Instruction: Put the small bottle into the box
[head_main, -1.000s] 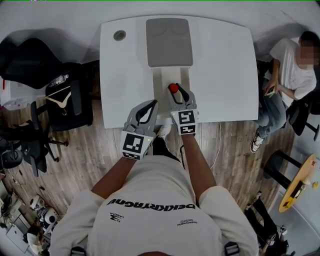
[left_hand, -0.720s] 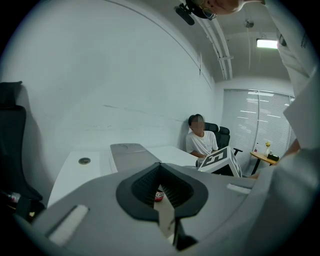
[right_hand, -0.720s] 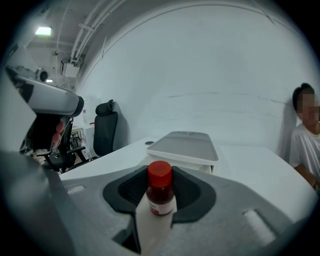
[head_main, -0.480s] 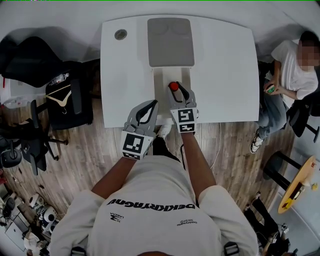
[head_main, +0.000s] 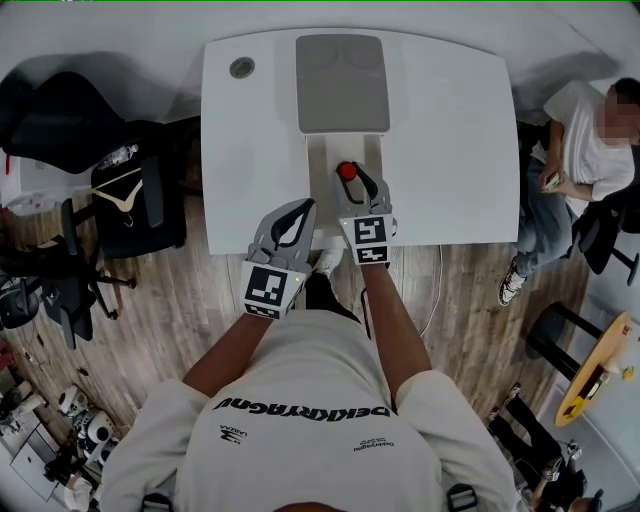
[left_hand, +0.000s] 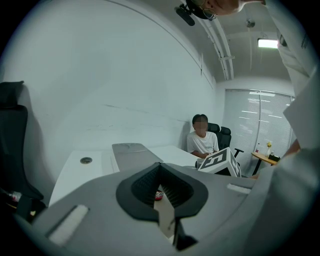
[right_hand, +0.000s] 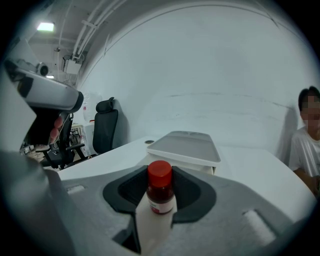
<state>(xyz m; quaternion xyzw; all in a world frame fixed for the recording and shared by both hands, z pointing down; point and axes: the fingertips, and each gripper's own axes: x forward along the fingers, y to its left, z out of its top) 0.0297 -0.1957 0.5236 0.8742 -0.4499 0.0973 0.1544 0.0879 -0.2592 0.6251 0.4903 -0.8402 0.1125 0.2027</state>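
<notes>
White surface (head_main: 450, 150) is the biggest thing, with wide bare room to the left and right of its middle. A grey box (head_main: 339, 85) sits by the far edge. A pale strip (head_main: 325, 150) runs from it toward the near edge, maybe part of the box. The left gripper (head_main: 303, 210) hangs at the near edge, its tips pressed together on nothing. The right gripper (head_main: 355, 183) pinches the small bottle (head_main: 347, 172), upright with a red cap, over the pale strip, just short of the grey part.
</notes>
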